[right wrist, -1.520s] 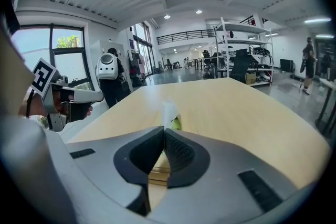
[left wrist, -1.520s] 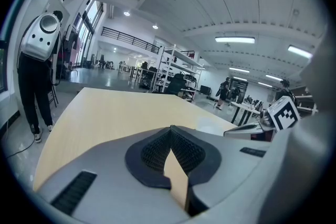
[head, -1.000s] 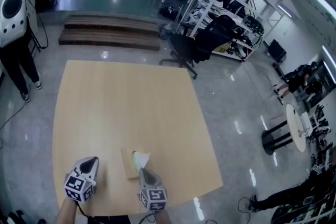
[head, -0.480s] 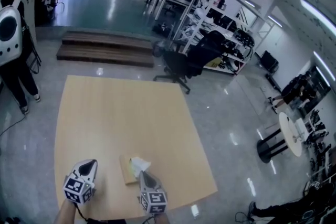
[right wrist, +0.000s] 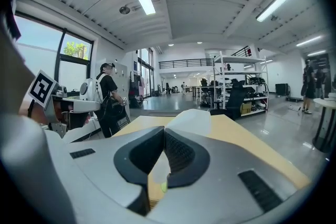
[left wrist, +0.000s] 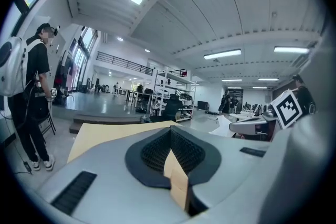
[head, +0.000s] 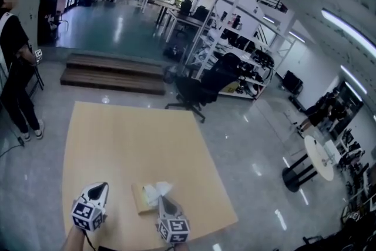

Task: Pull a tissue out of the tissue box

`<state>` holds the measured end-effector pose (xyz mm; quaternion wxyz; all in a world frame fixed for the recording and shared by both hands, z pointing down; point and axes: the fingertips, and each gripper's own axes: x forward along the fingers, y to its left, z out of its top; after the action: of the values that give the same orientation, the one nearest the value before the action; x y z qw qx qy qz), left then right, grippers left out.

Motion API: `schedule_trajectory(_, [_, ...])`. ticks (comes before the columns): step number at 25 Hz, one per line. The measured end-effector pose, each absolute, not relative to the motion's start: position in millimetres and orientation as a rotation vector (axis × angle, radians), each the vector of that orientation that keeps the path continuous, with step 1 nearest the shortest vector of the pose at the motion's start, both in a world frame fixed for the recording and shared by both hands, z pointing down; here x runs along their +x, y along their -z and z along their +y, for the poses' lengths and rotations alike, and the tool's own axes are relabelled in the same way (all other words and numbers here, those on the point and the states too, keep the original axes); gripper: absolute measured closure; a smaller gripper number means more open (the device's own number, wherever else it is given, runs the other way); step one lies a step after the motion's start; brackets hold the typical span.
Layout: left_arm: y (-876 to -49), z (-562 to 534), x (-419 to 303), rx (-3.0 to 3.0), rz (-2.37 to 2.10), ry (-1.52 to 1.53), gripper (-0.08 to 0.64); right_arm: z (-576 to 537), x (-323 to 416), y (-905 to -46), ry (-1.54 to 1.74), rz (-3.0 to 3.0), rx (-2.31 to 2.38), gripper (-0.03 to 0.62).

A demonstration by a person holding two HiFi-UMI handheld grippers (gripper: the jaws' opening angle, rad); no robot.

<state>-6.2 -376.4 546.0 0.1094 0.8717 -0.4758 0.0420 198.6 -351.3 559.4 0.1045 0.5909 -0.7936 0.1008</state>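
So this looks like mid-pull to me: the right tongs (right wrist: 164,132) are pinched together on a bit of the tissue (head: 158,188), which sticks up out of the tissue box (head: 141,201) lying near the front edge of the counter (head: 129,132). The left tongs (left wrist: 170,132) are closed too, with nothing in them, hovering off to the left of the box and not touching it. I'd say the sheet isn't free yet, so the next move is a straight upward pull, maybe pinning the box with the left so it doesn't ride along.

no readable text, labels or numbers (any view)
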Motion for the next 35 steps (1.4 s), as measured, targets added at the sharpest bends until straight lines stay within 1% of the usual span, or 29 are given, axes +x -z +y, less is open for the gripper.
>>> schedule_trajectory(10, [-509,-358,-11,2.627,-1.447,-0.058,0.552,-328,197,-524,-0.217,-2.379,1.798,0.583])
schedule_trajectory(18, [-503,-334,-11,2.678,-1.422,-0.036,0.552,-304,195,-519,-0.207,-2.431,1.825,0.583])
schedule_trajectory(35, [-496,-331,-10,2.708,-1.417,-0.015,0.552,-296,193,-511,-0.19,-2.452,1.86,0.583])
